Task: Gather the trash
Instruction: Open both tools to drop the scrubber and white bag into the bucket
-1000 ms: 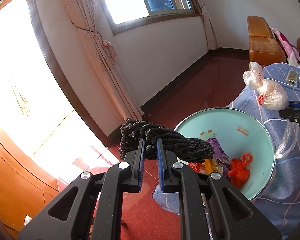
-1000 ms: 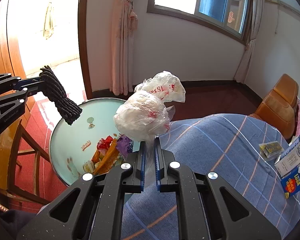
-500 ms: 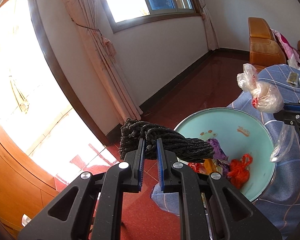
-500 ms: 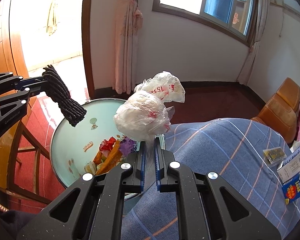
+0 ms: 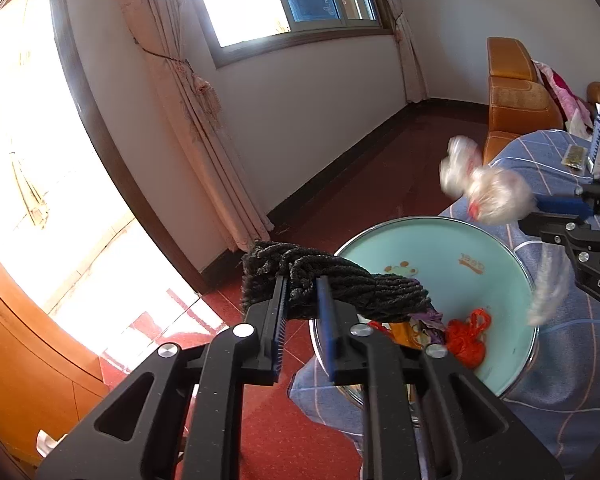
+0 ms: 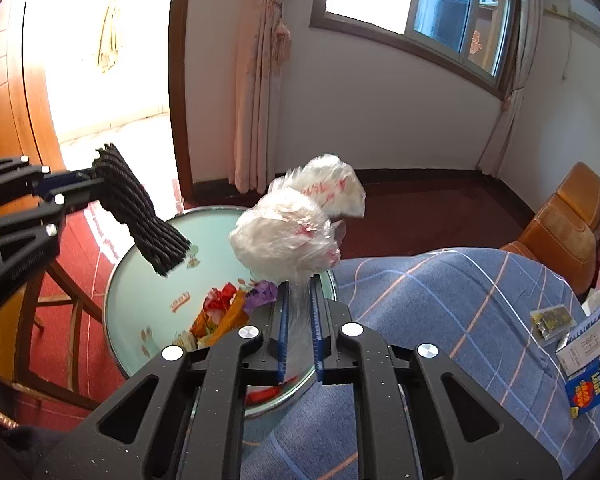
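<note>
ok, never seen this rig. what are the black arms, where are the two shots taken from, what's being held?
No robot: a person holds a two-finger claw in each hand, each with a fisheye camera looking along its fingers. The left camera shows the left claw shut on a dark rope bundle near the rim of a pale green basin. The right camera shows the right claw shut on a white plastic bag above the same basin, which already holds colourful wrappers. The basin sits on a blue checked cloth.

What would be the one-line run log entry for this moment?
left gripper: shut on black rope bundle | right gripper: shut on plastic bag | basin: holds trash
</note>
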{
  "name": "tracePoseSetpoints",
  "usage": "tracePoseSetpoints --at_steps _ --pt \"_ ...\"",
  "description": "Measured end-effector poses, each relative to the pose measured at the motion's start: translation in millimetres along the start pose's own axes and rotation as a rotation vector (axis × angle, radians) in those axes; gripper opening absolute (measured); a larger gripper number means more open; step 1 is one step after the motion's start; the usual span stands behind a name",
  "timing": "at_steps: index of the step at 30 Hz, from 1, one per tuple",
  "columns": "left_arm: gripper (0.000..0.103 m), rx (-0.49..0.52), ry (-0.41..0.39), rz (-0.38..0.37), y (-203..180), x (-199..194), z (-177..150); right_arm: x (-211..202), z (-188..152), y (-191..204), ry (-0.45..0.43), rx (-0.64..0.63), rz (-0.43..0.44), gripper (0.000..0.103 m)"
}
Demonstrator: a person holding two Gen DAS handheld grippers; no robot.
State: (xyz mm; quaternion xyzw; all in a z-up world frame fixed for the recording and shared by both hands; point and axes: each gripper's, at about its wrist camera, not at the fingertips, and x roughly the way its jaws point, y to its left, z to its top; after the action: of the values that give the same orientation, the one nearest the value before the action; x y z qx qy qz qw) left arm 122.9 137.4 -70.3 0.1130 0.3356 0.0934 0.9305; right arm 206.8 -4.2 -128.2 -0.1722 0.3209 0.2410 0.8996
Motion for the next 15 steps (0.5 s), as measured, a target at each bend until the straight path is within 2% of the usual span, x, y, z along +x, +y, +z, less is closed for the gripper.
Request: tracePoseSetpoints --at_steps 1,2,3,4,5,7,9,13,15 --pt "0.021 0.000 -0.001 0.001 0 0 0 -1 0 -1 -0.011 0.008 -0.001 0.027" --pt "0.023 0.000 -0.001 -0.001 0 0 0 -1 0 -3 -0.014 0.017 0.004 0.038" --pt "0.026 0.000 0.000 -0.003 0 0 0 -1 -1 -4 -0.017 0.024 0.004 0.043" --pt "0.040 -0.005 -0.007 -0.002 0 -1 0 -2 -2 -6 -0.021 0.028 0.000 0.044" --pt "0.060 -0.008 -0.014 0.003 0 -2 0 -2 -3 -7 -0.022 0.030 -0.005 0.046" --pt "0.072 -0.015 -0.030 0.016 0 -5 1 -7 -7 -13 -0.032 0.054 -0.013 0.051" --pt "0.072 -0.008 -0.030 0.005 -3 -6 1 -15 -11 -20 -0.048 0.089 -0.023 0.055" --pt "0.087 -0.037 -0.063 0.006 -3 -14 4 -43 -26 -36 -0.095 0.193 -0.075 0.062" --pt "0.088 -0.055 -0.100 -0.007 -5 -25 6 -60 -34 -43 -0.124 0.245 -0.106 0.063"
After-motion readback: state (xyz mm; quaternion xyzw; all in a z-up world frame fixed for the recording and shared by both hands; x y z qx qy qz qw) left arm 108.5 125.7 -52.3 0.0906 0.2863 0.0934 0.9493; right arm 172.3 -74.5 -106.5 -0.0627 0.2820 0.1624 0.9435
